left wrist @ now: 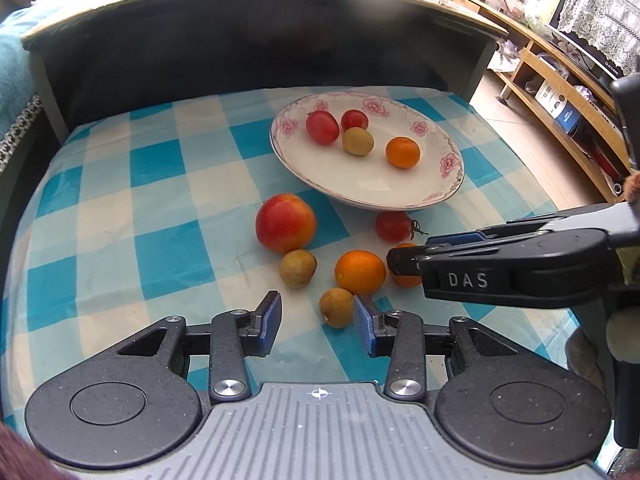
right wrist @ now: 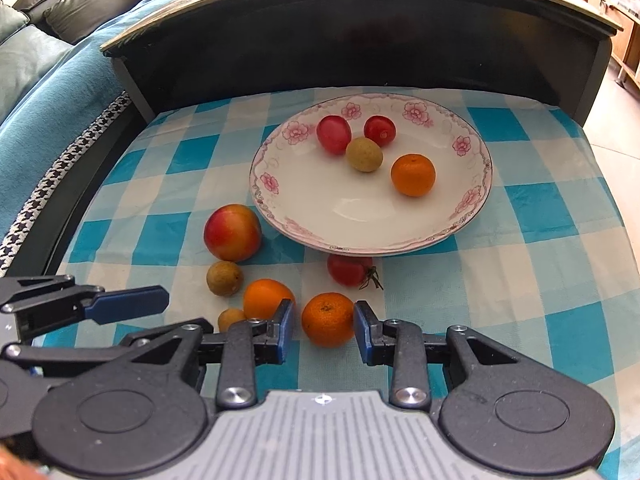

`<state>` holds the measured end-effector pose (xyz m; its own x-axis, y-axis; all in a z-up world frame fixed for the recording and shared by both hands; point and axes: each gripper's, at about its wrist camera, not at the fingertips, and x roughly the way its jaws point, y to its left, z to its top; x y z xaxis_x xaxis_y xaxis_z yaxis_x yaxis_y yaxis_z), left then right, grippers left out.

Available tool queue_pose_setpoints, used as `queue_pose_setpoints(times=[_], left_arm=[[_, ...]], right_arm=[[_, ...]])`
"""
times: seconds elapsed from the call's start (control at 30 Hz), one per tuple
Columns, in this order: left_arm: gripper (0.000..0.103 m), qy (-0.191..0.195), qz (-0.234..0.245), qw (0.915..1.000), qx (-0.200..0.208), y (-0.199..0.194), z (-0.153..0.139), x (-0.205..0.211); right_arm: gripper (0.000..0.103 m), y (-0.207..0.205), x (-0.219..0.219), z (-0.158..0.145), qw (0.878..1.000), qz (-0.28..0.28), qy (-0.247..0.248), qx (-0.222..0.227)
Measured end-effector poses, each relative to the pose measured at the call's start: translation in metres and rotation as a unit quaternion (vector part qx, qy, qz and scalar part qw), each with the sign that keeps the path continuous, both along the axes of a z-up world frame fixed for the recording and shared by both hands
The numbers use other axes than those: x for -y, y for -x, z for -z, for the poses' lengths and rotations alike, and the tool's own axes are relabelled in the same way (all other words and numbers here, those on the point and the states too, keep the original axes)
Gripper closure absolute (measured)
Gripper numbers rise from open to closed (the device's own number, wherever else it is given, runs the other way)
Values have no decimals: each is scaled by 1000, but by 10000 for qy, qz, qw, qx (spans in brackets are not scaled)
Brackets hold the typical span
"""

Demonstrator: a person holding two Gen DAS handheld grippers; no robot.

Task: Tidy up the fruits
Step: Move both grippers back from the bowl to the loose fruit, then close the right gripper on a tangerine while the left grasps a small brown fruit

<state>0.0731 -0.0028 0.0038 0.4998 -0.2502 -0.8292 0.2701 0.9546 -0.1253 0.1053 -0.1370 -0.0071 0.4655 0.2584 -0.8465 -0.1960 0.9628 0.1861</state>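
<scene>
Home living room, sofa (right wrist: 36, 36), wooden shelving (left wrist: 560, 92), checked tablecloth (right wrist: 540, 240)

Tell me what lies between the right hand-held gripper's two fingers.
A small orange sits on the checked cloth between the open fingers of the right hand-held gripper; neither pad clearly touches it. The right wrist view shows this best.

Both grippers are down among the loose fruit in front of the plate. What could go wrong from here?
1. The right hand-held gripper brackets a small orange with open jaws; its left finger sits close to the neighbouring orange, so closing may nudge that one away.
2. The left hand-held gripper has a longan against its right finger, off-centre; it might slip out.
3. The two grippers are close together and could collide.
</scene>
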Motion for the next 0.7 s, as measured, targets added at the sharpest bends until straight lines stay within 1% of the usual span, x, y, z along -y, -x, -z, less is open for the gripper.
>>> queue_pose_setpoints(times=[0.17, 0.37, 0.47, 0.6, 0.7], left_arm=[[54, -3, 2, 10000, -72, -2, 5, 1], [53, 3, -14, 9999, -119, -4, 10, 3], [54, 68, -68, 9998, -190, -8, 15, 3], [55, 199, -88, 9995, -222, -8, 18, 7], [56, 201, -101, 9995, -209, -9, 20, 13]], right_arm=[[68, -6, 2, 8, 9998, 67, -106, -120], [68, -9, -3, 15, 9997, -9, -92, -216], [68, -9, -1, 16, 9997, -5, -147, -173], [68, -5, 5, 13, 10000, 35, -30, -80], [68, -1, 16, 10, 9999, 84, -63, -52]])
